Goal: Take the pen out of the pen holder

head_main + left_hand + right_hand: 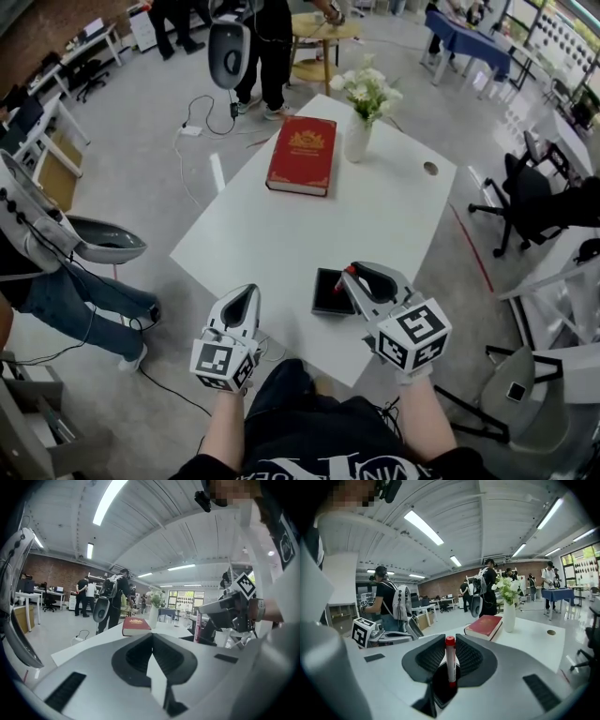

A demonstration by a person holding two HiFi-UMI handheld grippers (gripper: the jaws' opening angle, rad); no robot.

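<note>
One white rectangular table point(281, 234) carries four things: one red hardcover book point(302, 155) with gold print on its cover, one white vase of pale flowers point(357, 139), one black square pen holder point(328, 292) and one pen with a red cap point(450, 663).

The book lies flat at the far end, and the vase stands just beside its right edge. The pen holder sits near the table's near edge, well apart from both.

Two grey grippers with marker cubes are in play. The right gripper point(352, 277) hangs over the pen holder, and its jaws are clamped on the single pen. The pen stands upright between the ribbed pads, with its red cap above them. In the right gripper view the shaft runs down into a dark opening below the jaws. From the left gripper view its lower end is at the holder's mouth. I cannot tell whether it has come clear of the holder.

The left gripper point(248, 292) is over the near edge of the table, left of the holder. Its jaws are together at the tips, with nothing between them.

Several people stand on the floor beyond the table.
</note>
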